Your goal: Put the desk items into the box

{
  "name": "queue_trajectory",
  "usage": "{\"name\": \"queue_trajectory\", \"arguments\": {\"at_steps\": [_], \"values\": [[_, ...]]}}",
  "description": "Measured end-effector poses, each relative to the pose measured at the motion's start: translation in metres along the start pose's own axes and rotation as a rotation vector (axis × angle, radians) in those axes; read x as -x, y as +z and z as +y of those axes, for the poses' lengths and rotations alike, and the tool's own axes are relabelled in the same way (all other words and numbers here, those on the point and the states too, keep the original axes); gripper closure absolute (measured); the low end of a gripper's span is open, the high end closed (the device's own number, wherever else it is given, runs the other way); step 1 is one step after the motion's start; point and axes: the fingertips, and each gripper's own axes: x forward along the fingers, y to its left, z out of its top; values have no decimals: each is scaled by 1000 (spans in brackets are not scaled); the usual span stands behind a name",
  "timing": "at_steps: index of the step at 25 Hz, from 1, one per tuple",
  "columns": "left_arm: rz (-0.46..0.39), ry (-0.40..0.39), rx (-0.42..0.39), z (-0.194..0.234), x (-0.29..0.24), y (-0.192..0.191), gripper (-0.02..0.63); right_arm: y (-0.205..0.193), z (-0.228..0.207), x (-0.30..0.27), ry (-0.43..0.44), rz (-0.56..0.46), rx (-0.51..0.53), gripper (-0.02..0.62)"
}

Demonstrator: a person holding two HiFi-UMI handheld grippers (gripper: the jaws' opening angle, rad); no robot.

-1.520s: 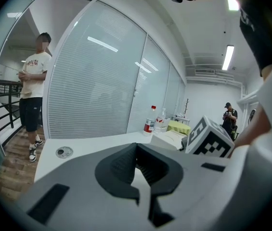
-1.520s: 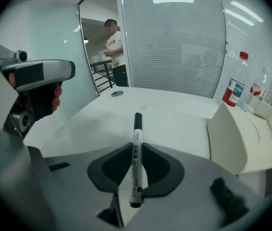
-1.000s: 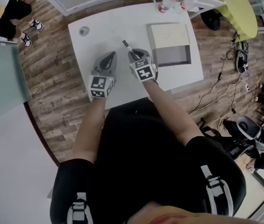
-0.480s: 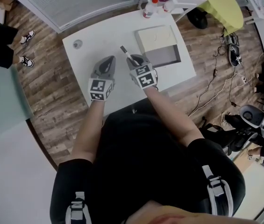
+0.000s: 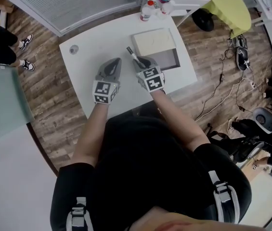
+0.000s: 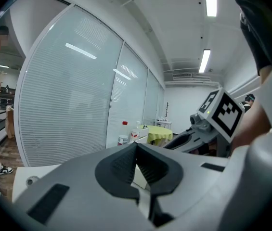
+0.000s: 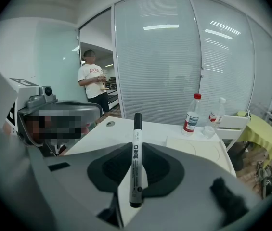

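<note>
A white marker with a black cap (image 7: 136, 150) sticks up between the jaws of my right gripper (image 7: 135, 170), which is shut on it. In the head view that gripper (image 5: 139, 61) hovers over the white desk (image 5: 92, 47), just left of the box (image 5: 167, 59), with the marker (image 5: 132, 55) pointing away from me. The box is open; its cream lid (image 5: 152, 41) lies back behind the grey inside, and the lid (image 7: 198, 146) also shows ahead of the right gripper. My left gripper (image 5: 111, 67) hangs beside the right one, its jaws (image 6: 136, 163) shut with nothing between them.
A small round object (image 5: 73, 48) lies near the desk's far left corner. Two bottles (image 5: 148, 9) stand on a small white table (image 5: 184, 1) beyond the desk. A person (image 7: 93, 83) stands by the glass wall. Cables (image 5: 222, 88) run over the wooden floor at the right.
The right gripper with the marker has come closer to the box. The left gripper has kept its place beside it. The head camera's view has shifted.
</note>
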Motion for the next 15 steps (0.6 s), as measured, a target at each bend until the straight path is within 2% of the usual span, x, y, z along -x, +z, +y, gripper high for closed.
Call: {"name": "queue_trajectory", "arguments": {"at_steps": [15], "values": [[37, 48, 23, -64, -90, -14, 594, -50, -101, 13, 76, 56, 49, 525]]}}
